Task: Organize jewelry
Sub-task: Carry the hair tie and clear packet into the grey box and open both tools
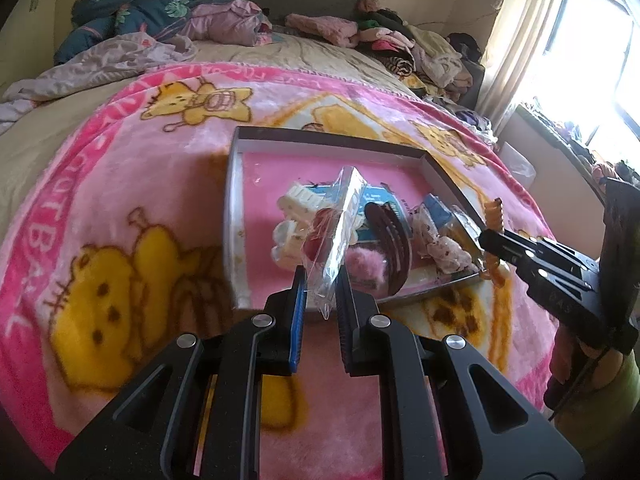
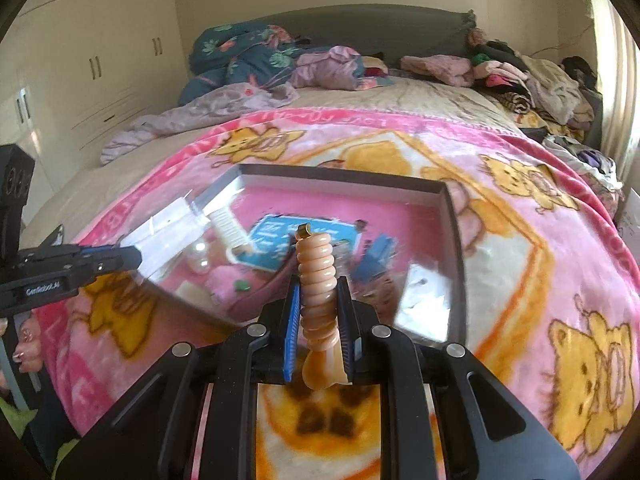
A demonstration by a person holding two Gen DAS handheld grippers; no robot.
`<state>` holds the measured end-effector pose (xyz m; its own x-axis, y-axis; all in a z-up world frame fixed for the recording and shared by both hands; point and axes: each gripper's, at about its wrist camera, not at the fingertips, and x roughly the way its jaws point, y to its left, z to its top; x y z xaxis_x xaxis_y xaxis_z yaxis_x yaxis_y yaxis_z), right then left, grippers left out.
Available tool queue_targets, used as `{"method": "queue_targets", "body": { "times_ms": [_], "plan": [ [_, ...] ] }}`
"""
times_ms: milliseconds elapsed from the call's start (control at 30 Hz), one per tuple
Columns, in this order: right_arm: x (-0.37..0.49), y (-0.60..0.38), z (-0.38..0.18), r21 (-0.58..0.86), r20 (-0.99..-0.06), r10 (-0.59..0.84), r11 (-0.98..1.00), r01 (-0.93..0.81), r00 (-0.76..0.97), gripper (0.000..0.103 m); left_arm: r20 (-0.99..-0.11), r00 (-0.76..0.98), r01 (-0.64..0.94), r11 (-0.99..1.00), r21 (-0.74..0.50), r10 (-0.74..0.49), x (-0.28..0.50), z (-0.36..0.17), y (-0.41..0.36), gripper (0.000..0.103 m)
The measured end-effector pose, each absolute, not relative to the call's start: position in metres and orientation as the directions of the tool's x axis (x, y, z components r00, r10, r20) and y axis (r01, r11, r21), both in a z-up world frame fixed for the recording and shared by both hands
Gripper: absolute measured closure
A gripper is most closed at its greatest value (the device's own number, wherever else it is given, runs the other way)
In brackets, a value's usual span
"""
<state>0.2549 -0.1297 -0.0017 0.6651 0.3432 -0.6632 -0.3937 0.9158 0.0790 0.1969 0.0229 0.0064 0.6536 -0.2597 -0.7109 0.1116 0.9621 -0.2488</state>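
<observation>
A shallow box (image 1: 236, 184) with a pink floor lies on the pink cartoon blanket; it also shows in the right wrist view (image 2: 452, 216). Inside lie a white claw clip (image 1: 296, 200), a dark brown hair clip (image 1: 390, 236), a pink fluffy piece (image 1: 366, 262), blue cards and small packets. My left gripper (image 1: 322, 284) is shut on a clear plastic packet (image 1: 340, 232) and holds it above the box's near edge. My right gripper (image 2: 318, 292) is shut on an orange spiral hair tie (image 2: 316, 264), upright over the box's near edge; it shows in the left wrist view (image 1: 490, 240).
The bed carries heaps of clothes (image 2: 520, 76) at the far right and bundled bedding (image 2: 248, 56) by the headboard. White wardrobes (image 2: 92, 60) stand at the left. A bright window with curtain (image 1: 560, 52) is at the right.
</observation>
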Motion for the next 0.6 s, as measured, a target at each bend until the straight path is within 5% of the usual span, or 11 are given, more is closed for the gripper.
{"method": "queue_targets", "body": {
  "times_ms": [600],
  "plan": [
    [0.282, -0.137, -0.01, 0.085, -0.675, 0.329, 0.924, -0.373, 0.66, 0.086, -0.733, 0.627, 0.137, 0.963, -0.232, -0.266, 0.224, -0.012, 0.003, 0.094]
  ]
}}
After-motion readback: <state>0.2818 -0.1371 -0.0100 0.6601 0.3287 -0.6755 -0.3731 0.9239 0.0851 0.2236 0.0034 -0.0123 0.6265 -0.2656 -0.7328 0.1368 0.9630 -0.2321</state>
